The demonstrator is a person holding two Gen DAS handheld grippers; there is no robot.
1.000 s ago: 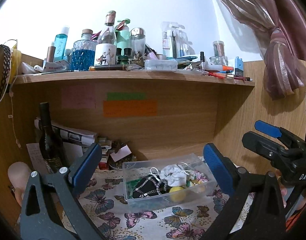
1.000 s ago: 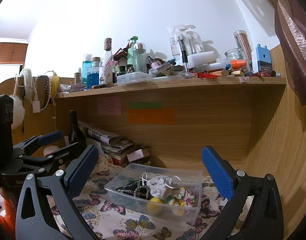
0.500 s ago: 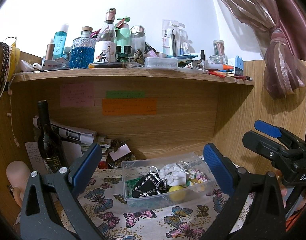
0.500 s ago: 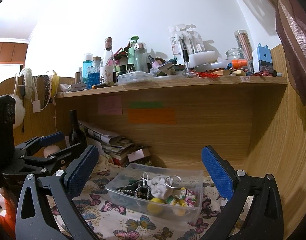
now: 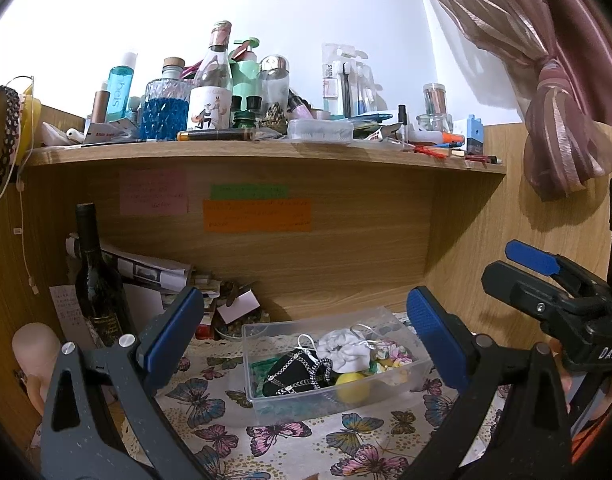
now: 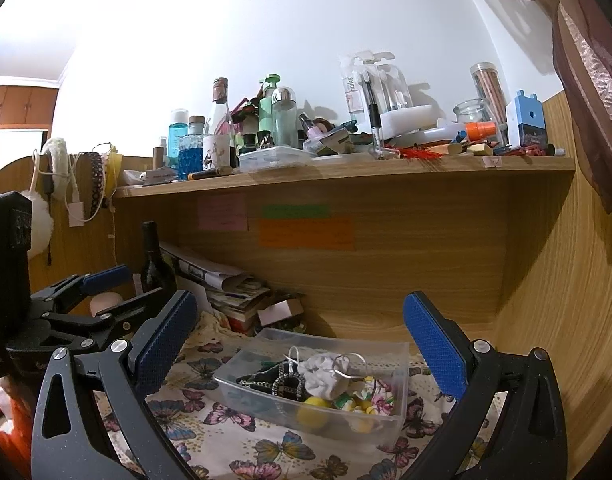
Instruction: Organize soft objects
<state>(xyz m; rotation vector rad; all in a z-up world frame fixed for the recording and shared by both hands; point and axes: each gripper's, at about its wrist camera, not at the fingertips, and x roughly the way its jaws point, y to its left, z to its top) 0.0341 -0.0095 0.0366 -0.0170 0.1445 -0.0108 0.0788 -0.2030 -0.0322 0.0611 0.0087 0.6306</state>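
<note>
A clear plastic box (image 5: 262, 364) (image 6: 399, 364) stands on the butterfly-print cloth (image 5: 290, 440) under the shelf. In it lie a black chain-trimmed pouch (image 5: 296, 372) (image 6: 284, 380), a white cloth bundle (image 5: 343, 350) (image 6: 325, 374), a yellow ball (image 5: 351, 384) (image 6: 313, 408) and a floral piece (image 5: 395, 356) (image 6: 379, 394). My left gripper (image 5: 304, 334) is open and empty, held back from the box. My right gripper (image 6: 300, 340) is open and empty, also short of the box. Each gripper shows in the other's view, the right one (image 5: 545, 280) and the left one (image 6: 102, 292).
A dark wine bottle (image 5: 98, 288) (image 6: 156, 264) and stacked papers (image 5: 146, 270) (image 6: 222, 284) stand at the back left. The shelf (image 5: 266, 150) (image 6: 345, 170) above is crowded with bottles and jars. Wooden side walls close in on both sides. A pink curtain (image 5: 545, 120) hangs at the right.
Both grippers stay open and almost still. The left wrist view has shifted slightly, so the bottle and box sit a little further right.
</note>
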